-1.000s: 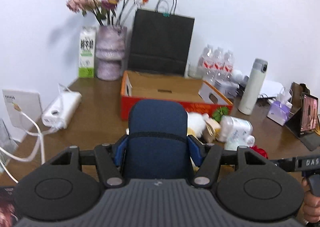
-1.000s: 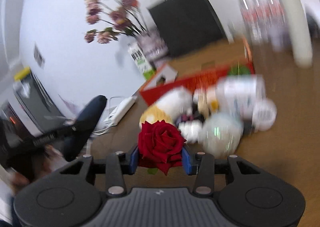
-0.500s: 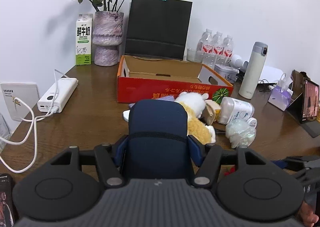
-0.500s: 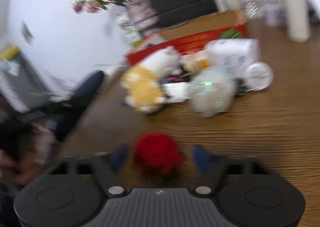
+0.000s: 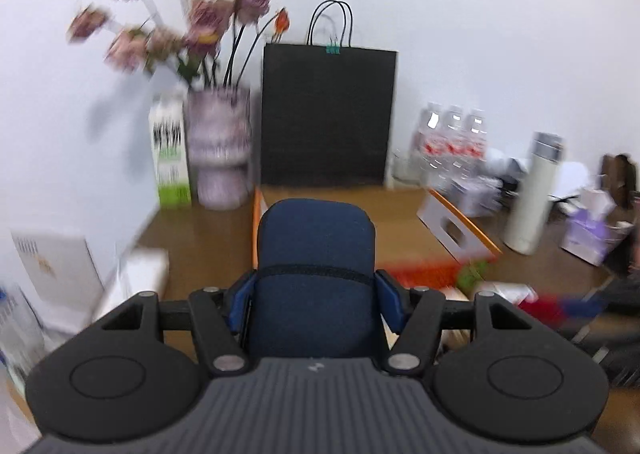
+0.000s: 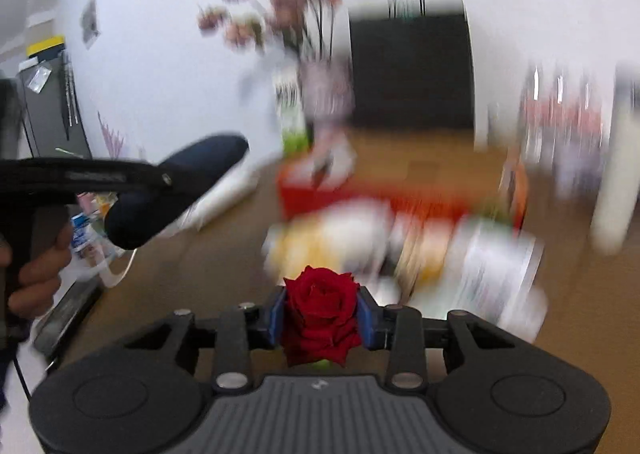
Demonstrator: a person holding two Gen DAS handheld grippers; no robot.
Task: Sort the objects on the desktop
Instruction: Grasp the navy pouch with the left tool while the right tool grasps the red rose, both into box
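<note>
My left gripper (image 5: pixel 316 294) is shut on a dark blue case (image 5: pixel 316 250) and holds it up in front of the open red cardboard box (image 5: pixel 452 226). The case also shows in the right wrist view (image 6: pixel 176 190), held at the left. My right gripper (image 6: pixel 322 318) is shut on a red rose (image 6: pixel 320 306) above the wooden desk (image 6: pixel 192 278). A blurred pile of objects (image 6: pixel 400 242), with a yellow and white plush toy, lies in front of the box.
A vase of pink flowers (image 5: pixel 218 150), a milk carton (image 5: pixel 170 158) and a black paper bag (image 5: pixel 326 114) stand at the back wall. Water bottles (image 5: pixel 452 142), a white thermos (image 5: pixel 532 194) and a purple tissue pack (image 5: pixel 588 234) are at the right. A white power bank (image 5: pixel 140 278) lies left.
The right gripper has closed on the rose again and lifted it off the desk. The left gripper has moved forward with the case, toward the box. Both views are blurred by motion.
</note>
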